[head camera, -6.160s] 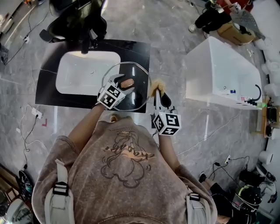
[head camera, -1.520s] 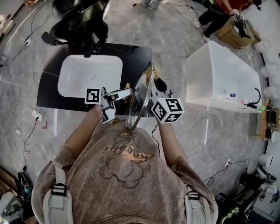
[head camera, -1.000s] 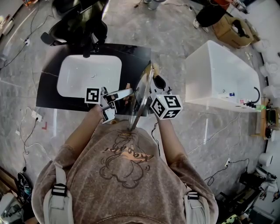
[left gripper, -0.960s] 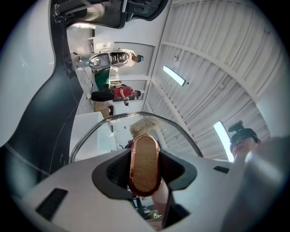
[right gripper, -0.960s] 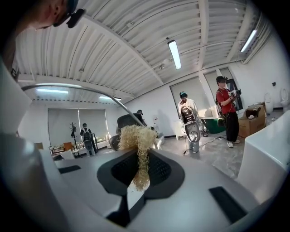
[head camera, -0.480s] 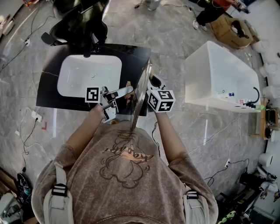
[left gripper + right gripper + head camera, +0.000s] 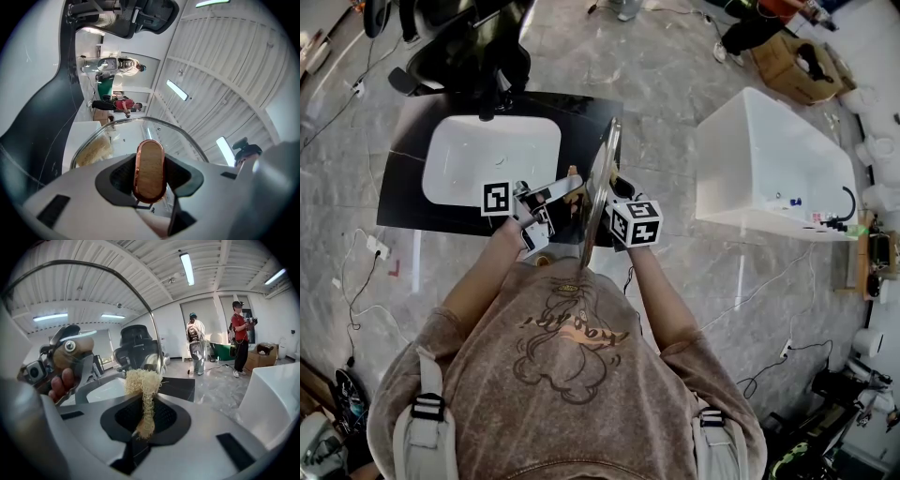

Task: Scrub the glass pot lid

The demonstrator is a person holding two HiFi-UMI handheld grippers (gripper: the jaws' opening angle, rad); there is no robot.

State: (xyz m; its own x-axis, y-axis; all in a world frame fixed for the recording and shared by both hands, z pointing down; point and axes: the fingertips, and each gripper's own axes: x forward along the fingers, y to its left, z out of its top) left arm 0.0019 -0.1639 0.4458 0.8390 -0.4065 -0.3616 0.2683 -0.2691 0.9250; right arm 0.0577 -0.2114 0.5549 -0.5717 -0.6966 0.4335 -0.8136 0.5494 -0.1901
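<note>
The glass pot lid [image 7: 602,187] stands on edge over the black counter, between my two grippers. My left gripper [image 7: 555,194] is shut on the lid's wooden, copper-rimmed knob [image 7: 150,169], which fills the gap between the jaws. My right gripper [image 7: 617,190] is shut on a straw-coloured fibre scrubber [image 7: 143,394]. The scrubber's free tuft rests against the lid's other face near its metal rim [image 7: 149,315]. In the left gripper view the scrubber [image 7: 96,152] shows through the glass. In the right gripper view the knob [image 7: 70,350] shows through it too.
A white sink basin [image 7: 492,159] is set in the black counter [image 7: 408,202] just left of the lid. A white tub [image 7: 769,159] stands to the right, and a dark office chair [image 7: 464,47] behind the sink. Two people [image 7: 196,345] stand across the room.
The lid lay nearly flat six seconds ago and now stands on edge. Over the last second my right gripper slid left and up against the glass; the left gripper barely moved.
</note>
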